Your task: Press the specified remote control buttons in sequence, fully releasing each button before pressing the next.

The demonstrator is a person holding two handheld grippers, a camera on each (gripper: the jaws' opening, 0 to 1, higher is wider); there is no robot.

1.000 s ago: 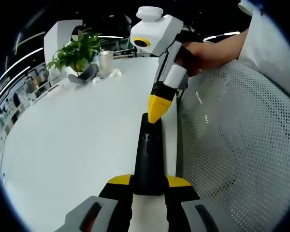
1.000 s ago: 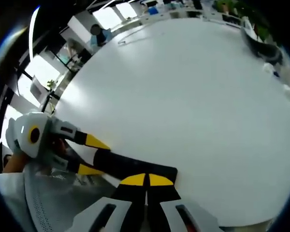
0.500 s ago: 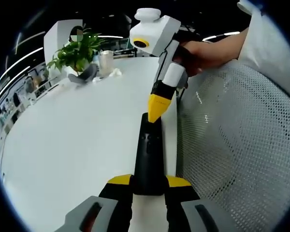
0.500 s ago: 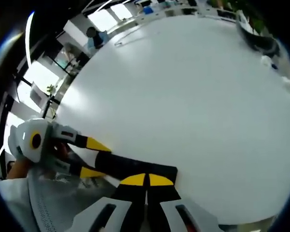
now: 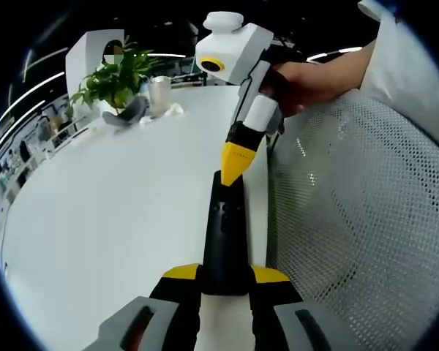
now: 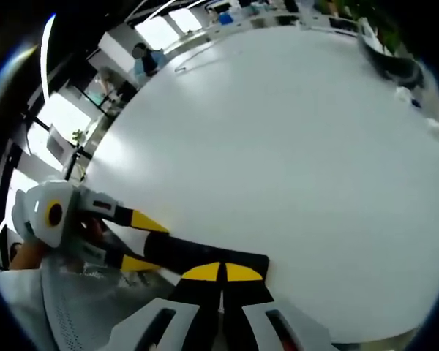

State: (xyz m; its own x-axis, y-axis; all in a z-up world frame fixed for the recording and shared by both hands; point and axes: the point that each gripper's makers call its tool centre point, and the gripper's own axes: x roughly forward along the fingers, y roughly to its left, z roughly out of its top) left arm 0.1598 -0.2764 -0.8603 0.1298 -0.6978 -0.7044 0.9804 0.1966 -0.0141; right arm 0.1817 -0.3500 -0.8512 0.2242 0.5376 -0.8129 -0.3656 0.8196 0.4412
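Left tongs (image 5: 224, 281) clamped on the remote (image 5: 225, 234), right tongs (image 5: 233, 170) pinched together at its far end, and a skewed push could slide them onto the counter (image 5: 102, 219).

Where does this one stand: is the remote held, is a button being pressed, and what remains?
Done: the left gripper is shut on the remote's near end, holding it over the table. In hand: the right gripper, jaws shut to a point, has its tip at the remote's far end; contact with a button can't be confirmed. Left: which presses are done isn't visible, so the rest of the sequence can't be judged.
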